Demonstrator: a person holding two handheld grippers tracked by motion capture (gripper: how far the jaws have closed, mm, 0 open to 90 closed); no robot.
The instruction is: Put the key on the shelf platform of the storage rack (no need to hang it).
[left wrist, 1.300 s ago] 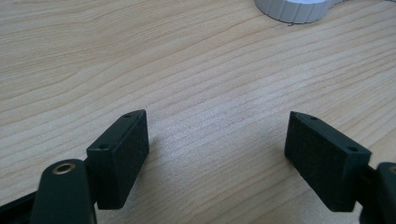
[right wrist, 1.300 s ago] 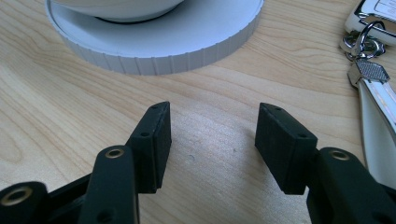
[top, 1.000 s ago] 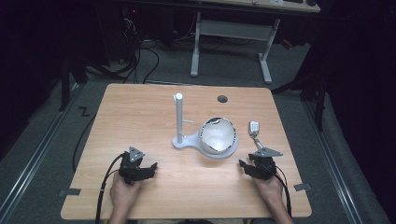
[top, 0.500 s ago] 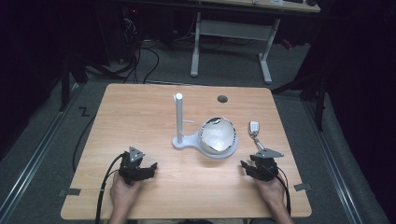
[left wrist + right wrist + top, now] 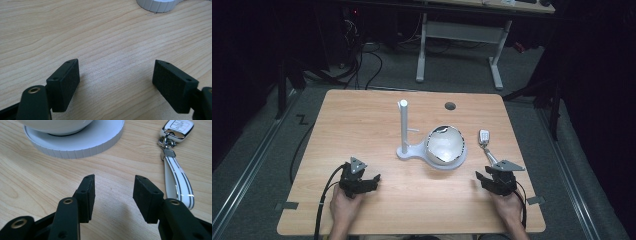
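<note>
Dark floor and cables surround a pale wooden table (image 5: pixel 377 120). Near its front right edge, the right gripper (image 5: pixel 113 195) rests just beside a car key (image 5: pixel 178 127) on a striped strap (image 5: pixel 178 182). Its jaws have just been closing partway with nothing between them, probably sizing up for that strap. The left gripper (image 5: pixel 116 82) rests wide open and empty, clear of the white stand (image 5: pixel 404 135) and bowl (image 5: pixel 445 146).

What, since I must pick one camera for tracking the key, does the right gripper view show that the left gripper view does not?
Right gripper view: the car key with its strap, a white bowl, and the right gripper, whose fingers have just been closing with nothing between them. Left gripper view: the left gripper, fingers wide open over bare wood. Both: the wooden table and the white ribbed stand base.
</note>
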